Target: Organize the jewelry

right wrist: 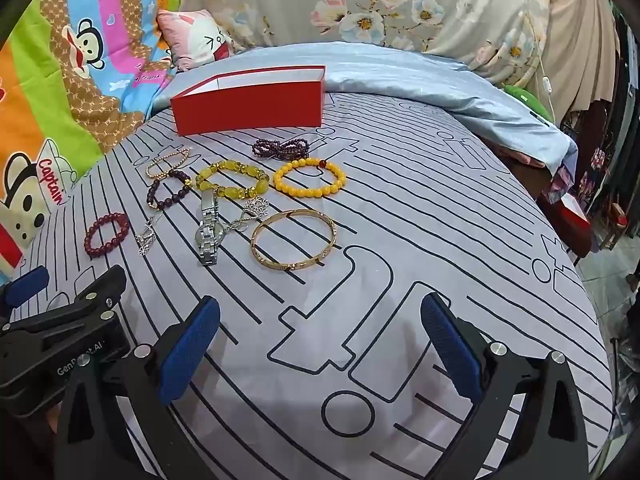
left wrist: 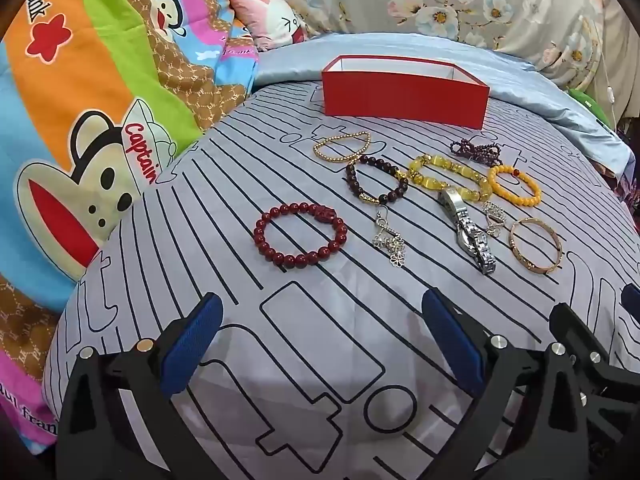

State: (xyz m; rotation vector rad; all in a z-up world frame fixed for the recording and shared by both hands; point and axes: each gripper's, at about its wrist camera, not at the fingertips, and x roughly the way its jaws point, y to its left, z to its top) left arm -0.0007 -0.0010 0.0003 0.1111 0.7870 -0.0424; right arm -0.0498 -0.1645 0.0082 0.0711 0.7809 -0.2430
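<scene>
Jewelry all lay loose on the grey line-print bedspread [left wrist: 320,320], none in the red box [left wrist: 404,94] yet as far as visible; box interior only partly seen from the left wrist view, looked empty. Pieces, near box outward: small gold bead bracelet [left wrist: 342,146], purple bead strand [left wrist: 476,152], dark maroon bracelet w/ gold spacers [left wrist: 376,180], yellow chunky bead bracelet [left wrist: 448,176], orange-yellow bead bracelet [left wrist: 516,188], silver watch [left wrist: 468,228], two silver floral earrings [left wrist: 390,240], rose-gold bangle [right wrist: 294,238], red bead bracelet [left wrist: 300,236] off by itself to the left. Several touched or overlapped: watch strap over the yellow bracelet, maroon touching yellow. Left gripper [left wrist: 320,344] and right gripper [right wrist: 320,348] both had jaws wide apart, nothing between them, hovering over bare spread short of the pieces. Judged: task at the start, everything left to do. Cartoon-print quilt [left wrist: 100,100] and floral pillow [right wrist: 400,8] lay around.
</scene>
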